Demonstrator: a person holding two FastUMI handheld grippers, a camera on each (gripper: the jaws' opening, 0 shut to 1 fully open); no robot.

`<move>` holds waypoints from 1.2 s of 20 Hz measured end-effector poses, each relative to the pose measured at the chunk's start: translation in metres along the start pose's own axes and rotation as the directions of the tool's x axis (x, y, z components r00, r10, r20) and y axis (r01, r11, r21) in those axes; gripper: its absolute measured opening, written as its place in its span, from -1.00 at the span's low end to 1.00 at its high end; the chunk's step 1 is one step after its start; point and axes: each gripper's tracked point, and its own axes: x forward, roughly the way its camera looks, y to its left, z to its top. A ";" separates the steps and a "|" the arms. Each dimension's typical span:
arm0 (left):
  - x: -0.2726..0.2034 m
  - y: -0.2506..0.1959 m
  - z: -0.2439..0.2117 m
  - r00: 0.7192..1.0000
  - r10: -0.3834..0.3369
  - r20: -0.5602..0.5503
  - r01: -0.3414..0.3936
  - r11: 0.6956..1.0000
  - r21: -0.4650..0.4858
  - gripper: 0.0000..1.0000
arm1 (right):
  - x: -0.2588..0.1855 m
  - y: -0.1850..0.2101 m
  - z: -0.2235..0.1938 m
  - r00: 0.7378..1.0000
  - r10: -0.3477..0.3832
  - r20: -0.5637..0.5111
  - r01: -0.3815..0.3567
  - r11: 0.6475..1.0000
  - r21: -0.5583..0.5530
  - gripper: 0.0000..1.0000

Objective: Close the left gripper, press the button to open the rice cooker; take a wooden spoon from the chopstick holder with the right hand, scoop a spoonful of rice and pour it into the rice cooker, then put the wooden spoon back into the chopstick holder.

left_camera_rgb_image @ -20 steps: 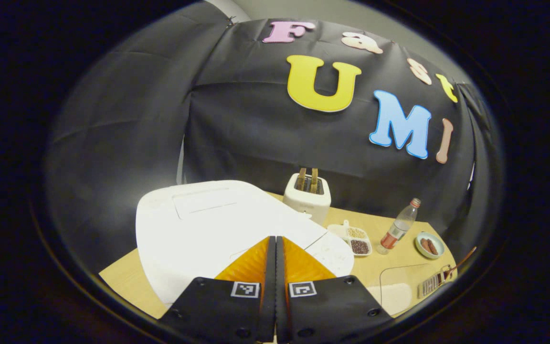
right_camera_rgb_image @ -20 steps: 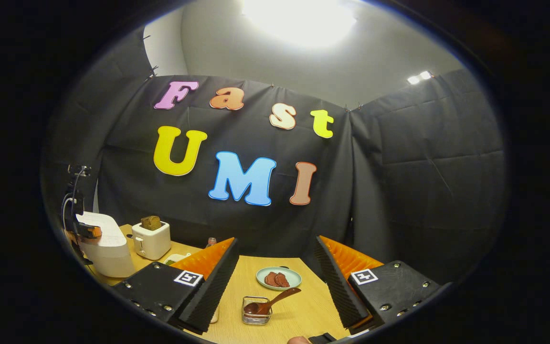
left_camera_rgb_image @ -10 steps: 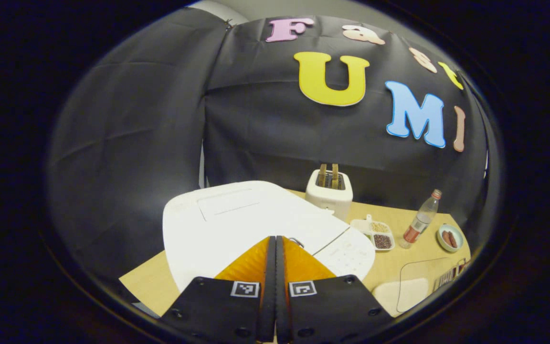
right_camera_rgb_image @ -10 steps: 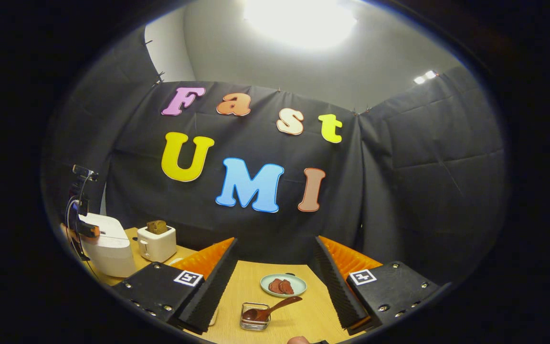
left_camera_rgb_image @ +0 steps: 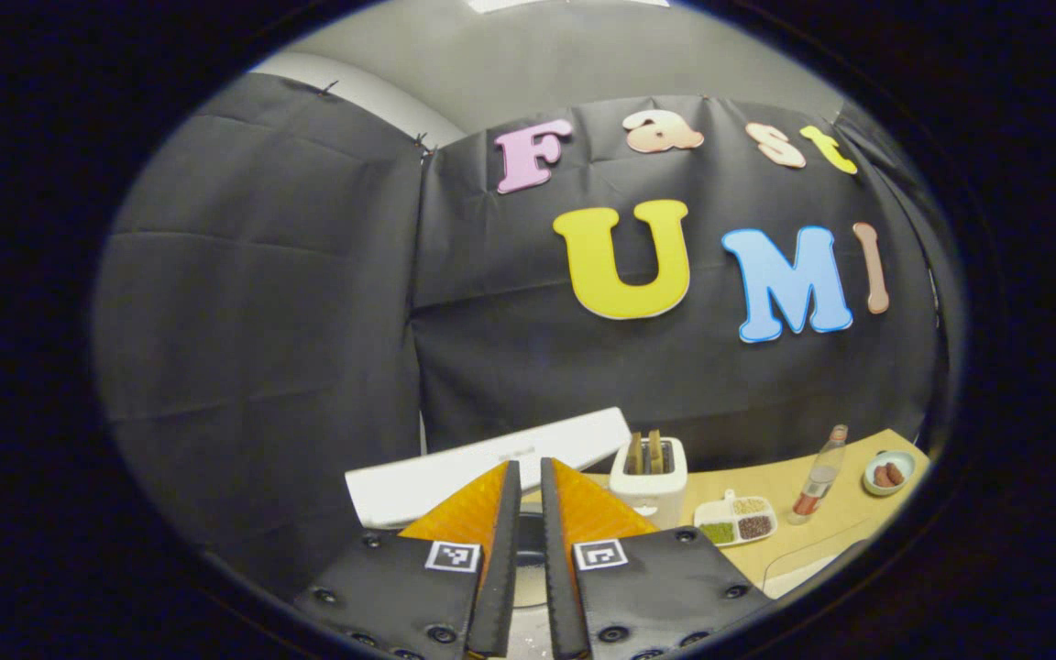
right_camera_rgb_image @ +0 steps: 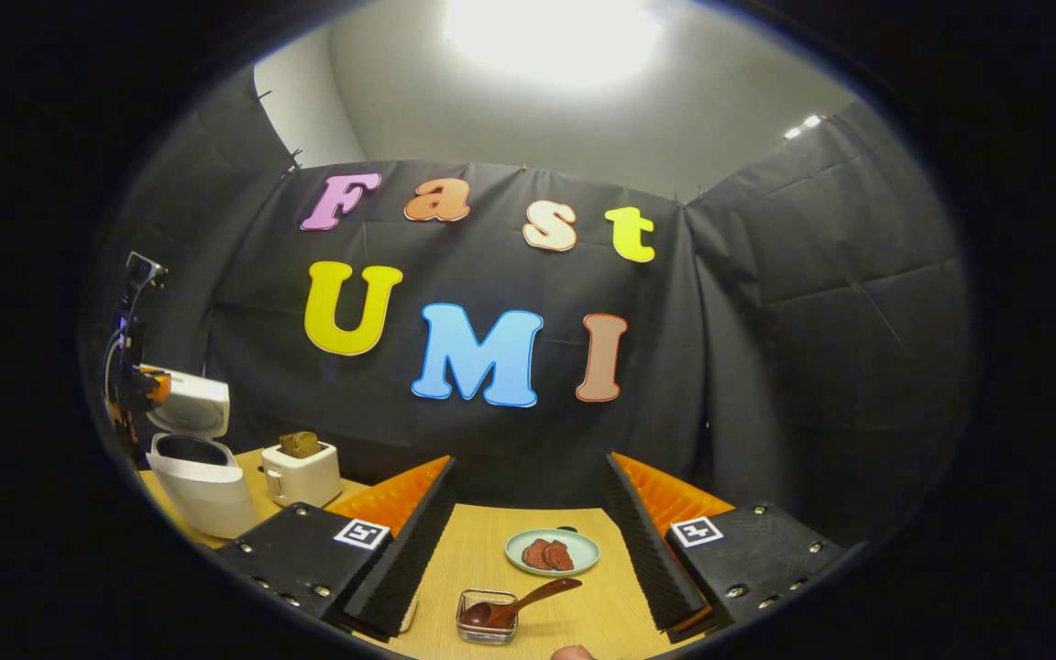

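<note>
1. Showing in the left gripper view: the left hand-held gripper (left_camera_rgb_image: 525, 486), fingers nearly together with a narrow slit between them, holding nothing, just before the rice cooker (left_camera_rgb_image: 491, 458), whose white lid stands raised.
2. Same view, to the right on the worktop (left_camera_rgb_image: 844, 509): toaster (left_camera_rgb_image: 648, 472), compartment tray (left_camera_rgb_image: 735, 521), bottle (left_camera_rgb_image: 819, 474), small plate (left_camera_rgb_image: 889, 472).
3. Right gripper view: the right hand-held gripper (right_camera_rgb_image: 528, 513) is spread wide and empty above the worktop.
4. Between its fingers: wooden spoon (right_camera_rgb_image: 517, 605), bowl end down in the chopstick holder (right_camera_rgb_image: 486, 617), handle leaning right; plate behind.
5. Far left: rice cooker open, toaster just beside.
</note>
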 end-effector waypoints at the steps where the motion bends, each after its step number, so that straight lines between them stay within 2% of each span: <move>1: -0.007 -0.004 0.015 1.000 -0.014 0.023 0.014 1.000 -0.011 -0.43 | 0.005 -0.004 -0.003 1.000 -0.004 0.001 0.004 1.000 0.000 0.92; 2: -0.013 -0.010 0.026 0.999 -0.025 0.047 0.026 0.999 -0.019 -0.26 | 0.011 -0.009 -0.006 1.000 -0.011 0.000 0.011 1.000 0.000 0.92; 5: -0.042 -0.018 0.063 0.991 -0.051 0.126 0.057 0.998 -0.041 0.76 | 0.029 -0.017 -0.025 0.999 -0.018 -0.034 0.019 0.999 0.032 0.91; 6: -0.052 -0.020 0.072 0.988 -0.055 0.144 0.063 0.997 -0.050 0.88 | 0.036 -0.020 -0.038 0.998 -0.018 -0.061 0.021 0.999 0.046 0.92; 8: -0.067 -0.030 0.088 0.984 -0.072 0.166 0.084 0.994 -0.065 0.95 | 0.048 -0.022 -0.058 0.993 -0.013 -0.114 0.022 0.997 0.076 0.92; 13: -0.099 -0.044 0.111 0.974 -0.099 0.206 0.116 0.991 -0.072 0.95 | 0.068 -0.029 -0.114 0.972 -0.003 -0.234 0.041 0.987 0.157 0.92; 14: -0.105 -0.047 0.113 0.972 -0.107 0.210 0.124 0.990 -0.072 0.90 | 0.072 -0.032 -0.125 0.967 -0.008 -0.254 0.051 0.985 0.166 0.92; 15: -0.108 -0.048 0.113 0.972 -0.109 0.208 0.126 0.989 -0.072 0.95 | 0.075 -0.033 -0.136 0.961 -0.009 -0.275 0.059 0.983 0.176 0.92; 16: -0.111 -0.049 0.112 0.973 -0.110 0.201 0.126 0.990 -0.068 0.90 | 0.076 -0.033 -0.148 0.954 -0.004 -0.300 0.063 0.980 0.187 0.92; 18: -0.115 -0.050 0.110 0.977 -0.101 0.188 0.112 0.992 -0.052 0.94 | 0.078 -0.031 -0.170 0.938 0.014 -0.347 0.065 0.975 0.215 0.92; 20: -0.120 -0.052 0.109 0.979 -0.095 0.183 0.104 0.994 -0.038 0.90 | 0.080 -0.029 -0.191 0.920 0.027 -0.391 0.069 0.971 0.229 0.94; 21: -0.121 -0.052 0.109 0.980 -0.092 0.177 0.100 0.995 -0.032 0.95 | 0.081 -0.028 -0.201 0.911 0.033 -0.411 0.072 0.969 0.237 0.94; 23: -0.124 -0.053 0.107 0.982 -0.084 0.168 0.089 0.996 -0.021 0.90 | 0.080 -0.024 -0.221 0.890 0.046 -0.453 0.081 0.963 0.256 0.94; 24: -0.125 -0.052 0.105 0.984 -0.080 0.161 0.083 0.996 -0.016 0.95 | 0.079 -0.021 -0.231 0.879 0.054 -0.475 0.087 0.959 0.269 0.94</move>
